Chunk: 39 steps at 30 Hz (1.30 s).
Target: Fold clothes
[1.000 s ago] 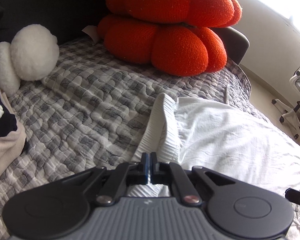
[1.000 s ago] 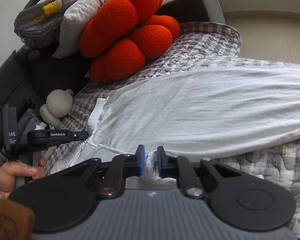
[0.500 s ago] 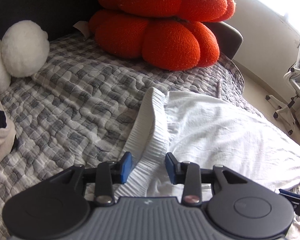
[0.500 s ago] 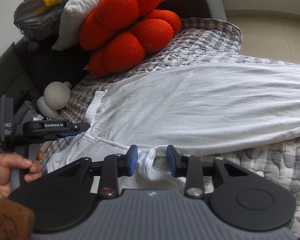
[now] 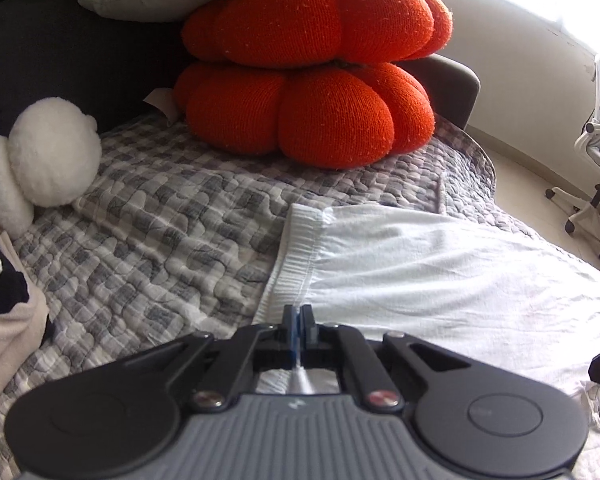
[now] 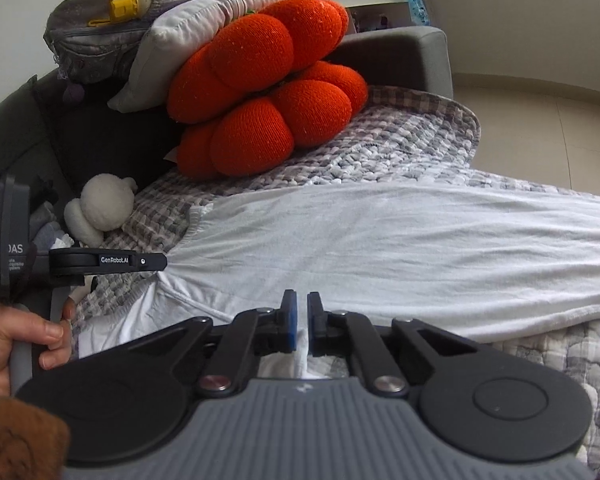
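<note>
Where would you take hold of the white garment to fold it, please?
Probably at the ribbed waistband, from its near edge: it lies flat on the quilt with the thick band end exposed. The left gripper and right gripper are each shut on the white garment there.

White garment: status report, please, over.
Left gripper and right gripper shut on white garment. Garment flat on quilt. Nothing in the way.
</note>
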Each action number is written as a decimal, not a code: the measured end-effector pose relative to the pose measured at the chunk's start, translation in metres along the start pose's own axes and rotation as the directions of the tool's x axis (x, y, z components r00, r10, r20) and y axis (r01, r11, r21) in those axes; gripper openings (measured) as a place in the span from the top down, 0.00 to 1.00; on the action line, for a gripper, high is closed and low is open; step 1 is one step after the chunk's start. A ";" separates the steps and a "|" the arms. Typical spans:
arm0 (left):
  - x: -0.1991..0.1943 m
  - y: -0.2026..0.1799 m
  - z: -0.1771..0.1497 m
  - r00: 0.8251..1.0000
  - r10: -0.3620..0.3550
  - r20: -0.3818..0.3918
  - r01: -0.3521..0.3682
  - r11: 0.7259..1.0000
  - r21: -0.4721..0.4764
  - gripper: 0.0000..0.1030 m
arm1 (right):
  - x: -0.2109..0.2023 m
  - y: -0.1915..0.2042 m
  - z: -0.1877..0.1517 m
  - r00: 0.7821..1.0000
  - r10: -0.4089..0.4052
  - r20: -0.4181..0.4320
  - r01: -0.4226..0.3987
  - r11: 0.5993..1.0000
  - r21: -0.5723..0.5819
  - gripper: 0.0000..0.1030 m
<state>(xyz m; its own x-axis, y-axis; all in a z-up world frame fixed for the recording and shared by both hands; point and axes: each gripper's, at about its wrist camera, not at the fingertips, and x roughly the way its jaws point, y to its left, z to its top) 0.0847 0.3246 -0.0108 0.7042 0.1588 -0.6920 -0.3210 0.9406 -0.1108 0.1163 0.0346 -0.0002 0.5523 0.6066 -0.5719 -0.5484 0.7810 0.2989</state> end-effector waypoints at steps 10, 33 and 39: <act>0.005 0.005 0.000 0.999 0.032 0.031 -0.032 0.999 -0.016 0.99 | -0.013 0.003 -0.004 0.999 -0.045 -0.019 0.045 0.999 -0.024 0.83; 0.008 0.004 -0.009 0.983 0.176 0.046 -0.176 0.984 0.000 0.54 | -0.089 0.014 -0.004 0.987 -0.148 0.065 0.154 0.982 -0.110 0.47; -0.017 0.007 -0.007 0.959 0.257 0.119 -0.248 0.965 -0.085 0.55 | -0.106 0.009 -0.003 0.984 -0.157 0.085 0.168 0.977 -0.131 0.45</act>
<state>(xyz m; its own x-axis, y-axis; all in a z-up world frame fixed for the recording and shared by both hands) 0.0657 0.3263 -0.0044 0.6684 0.4294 -0.6073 -0.5379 0.8430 0.0041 0.0506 -0.0229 0.0608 0.6830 0.4866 -0.5448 -0.5257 0.8452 0.0959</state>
